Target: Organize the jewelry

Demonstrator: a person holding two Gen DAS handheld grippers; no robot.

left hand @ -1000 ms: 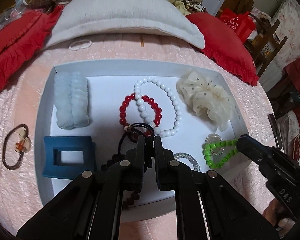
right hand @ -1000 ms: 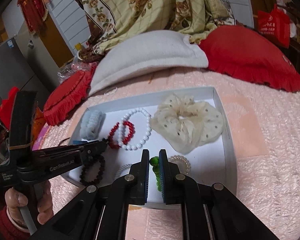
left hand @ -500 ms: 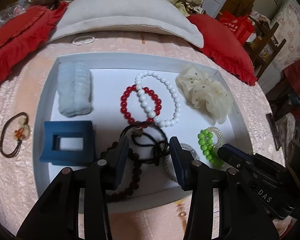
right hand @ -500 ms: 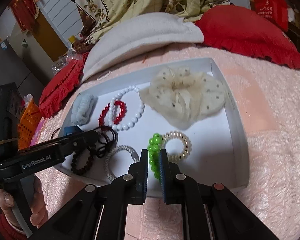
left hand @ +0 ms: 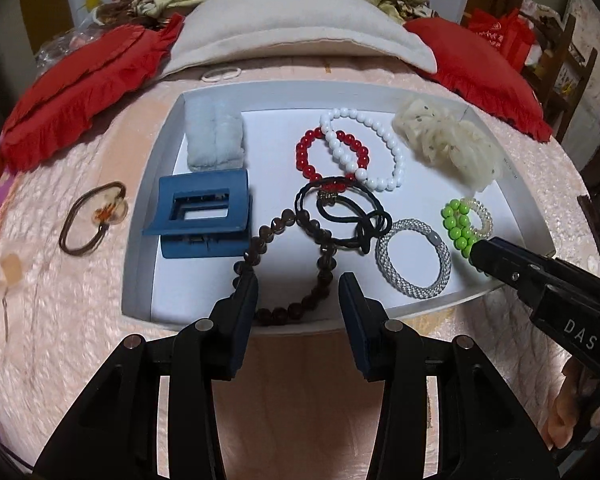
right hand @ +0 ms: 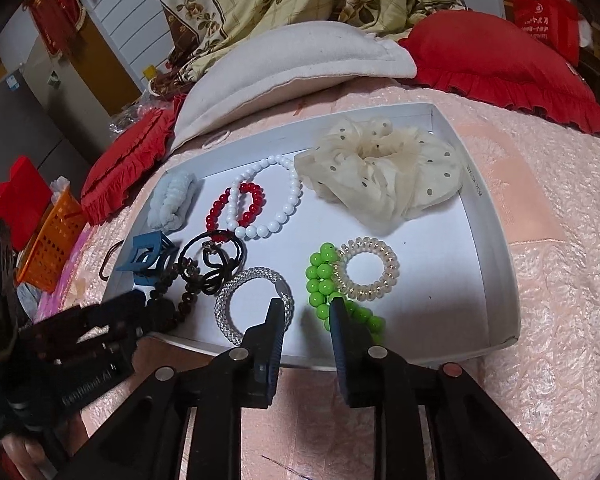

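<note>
Both tools are standing apart: left tool (left hand: 298,294) has released the black tie (left hand: 342,216); right tool (right hand: 305,314), just opening, is apparently freeing the green beads (right hand: 320,280) inside the tray (right hand: 496,248).

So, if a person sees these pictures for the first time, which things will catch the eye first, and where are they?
Probably the white tray on the pink bedspread, crowded with hair ties and bracelets. The brightest are the green bead bracelet near its front edge, right by the right gripper, and the red bead bracelet overlapped by the white bead bracelet in the middle. The cream dotted scrunchie fills the far right corner.
</note>
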